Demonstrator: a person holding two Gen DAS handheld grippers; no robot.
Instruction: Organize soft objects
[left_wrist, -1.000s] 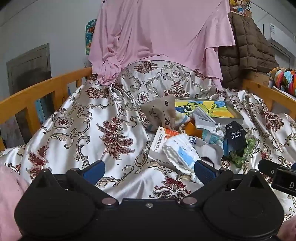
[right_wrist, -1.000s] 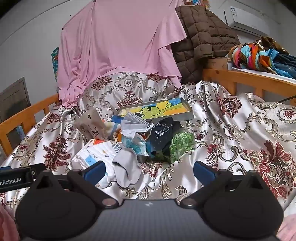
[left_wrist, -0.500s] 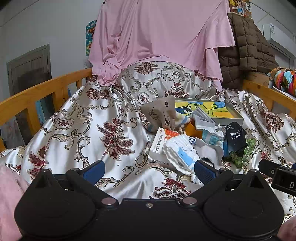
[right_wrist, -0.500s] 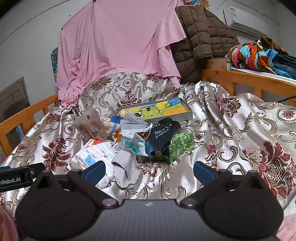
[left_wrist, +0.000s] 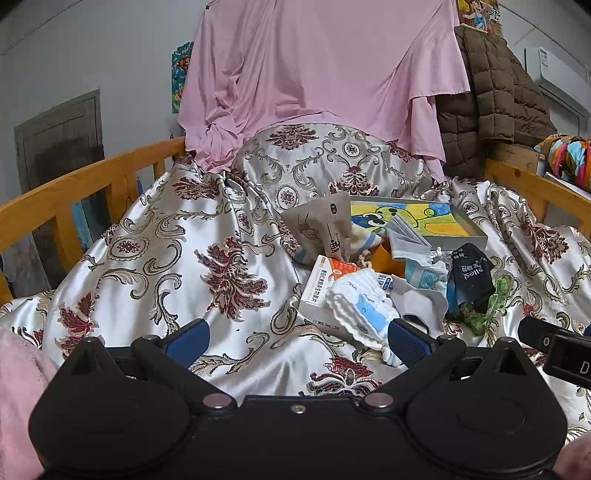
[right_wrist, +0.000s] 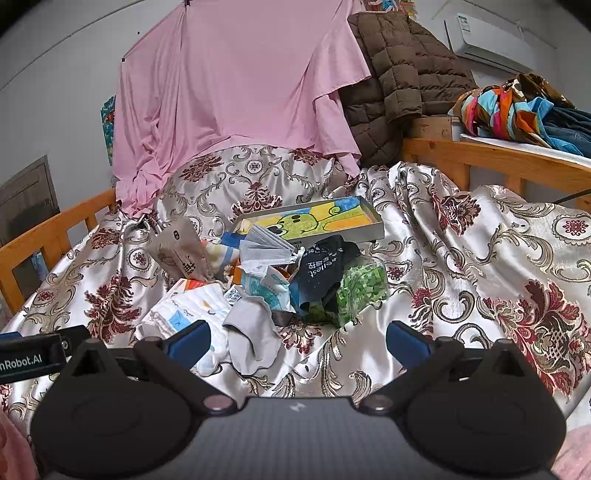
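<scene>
A heap of small things lies on the satin bedspread (left_wrist: 155, 266), all gathered just in front of one landmark: the flat picture box (right_wrist: 314, 221) with a yellow-and-blue cartoon lid.

Against the box's near edge rests a pleated grey face mask (right_wrist: 267, 243). Nearer the camera than the box lies a black sock (right_wrist: 325, 269) with white lettering, draped partly over a clear bag of green bits (right_wrist: 360, 291). To the left of the box a tan drawstring pouch (right_wrist: 181, 253) stands tilted, and nearer still — at the front of the heap — lie a white medicine carton (left_wrist: 317, 288), a folded white cloth with blue print (left_wrist: 364, 310) resting on it, and a pale grey sock (right_wrist: 255, 332).

The left gripper (left_wrist: 297, 339) hovers low over the bedspread with its blue pads spread wide and nothing between them; its right-hand pad sits just beside the white cloth (whether it touches the fabric cannot be told). The right gripper (right_wrist: 297, 339) is likewise wide apart and empty — the grey sock lies just inside its left-hand pad.

Behind the box a pink sheet (left_wrist: 317, 85) hangs down, with a brown quilted jacket (right_wrist: 402, 74) beside it and the wooden bed rail (left_wrist: 85, 192) at the edges.
</scene>
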